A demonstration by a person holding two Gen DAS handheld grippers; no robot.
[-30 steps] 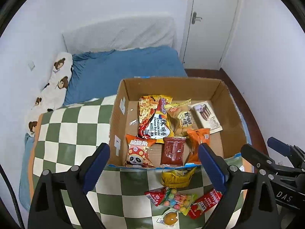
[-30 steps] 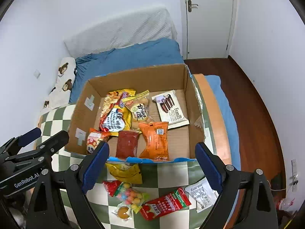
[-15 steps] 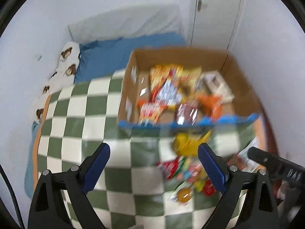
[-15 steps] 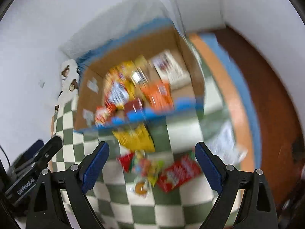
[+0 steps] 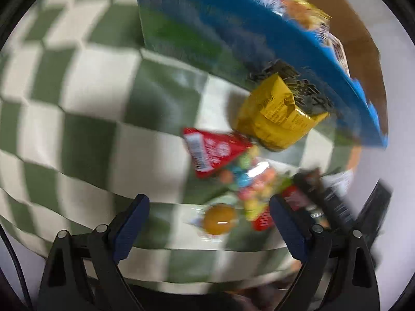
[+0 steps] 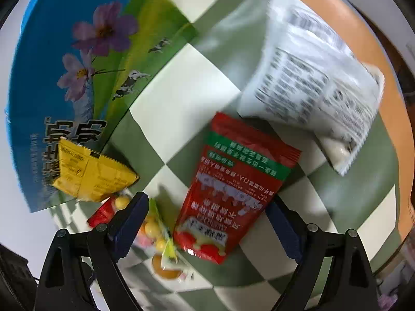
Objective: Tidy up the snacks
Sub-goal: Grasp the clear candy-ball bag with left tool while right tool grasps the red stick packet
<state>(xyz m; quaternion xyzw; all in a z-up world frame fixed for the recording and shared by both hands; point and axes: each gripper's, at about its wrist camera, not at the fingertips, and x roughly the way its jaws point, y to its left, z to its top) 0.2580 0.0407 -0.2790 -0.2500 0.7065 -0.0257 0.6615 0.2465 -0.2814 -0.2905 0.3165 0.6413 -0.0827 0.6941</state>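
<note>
Jaws: left gripper [image 5: 208, 229] spread, empty; right gripper [image 6: 207, 223] just narrowing astride red packet [image 6: 233, 189], I see no contact | box wall [image 6: 39, 77] left, blanket edge [image 6: 384, 83] right | both pitched steeply down

Left claw [image 5: 208, 226] points steeply down at green-and-white checkered blanket [image 5: 85, 119], jaws wide apart, nothing between the pads. Frame motion-blurred. Cardboard box [image 5: 347, 26] upper right, blue printed outer wall facing camera, snack bags blurry inside. Yellow packet [image 5: 272, 119] lies against box wall. Red packet [image 5: 212, 153] just beside it, touching bag of coloured candy balls [image 5: 249, 181]. Small clear wrapper with orange round sweet [image 5: 219, 219] sits between claw tips. Other claw [image 5: 334, 207] dark blur at right, over another red packet [image 5: 263, 220].
</note>
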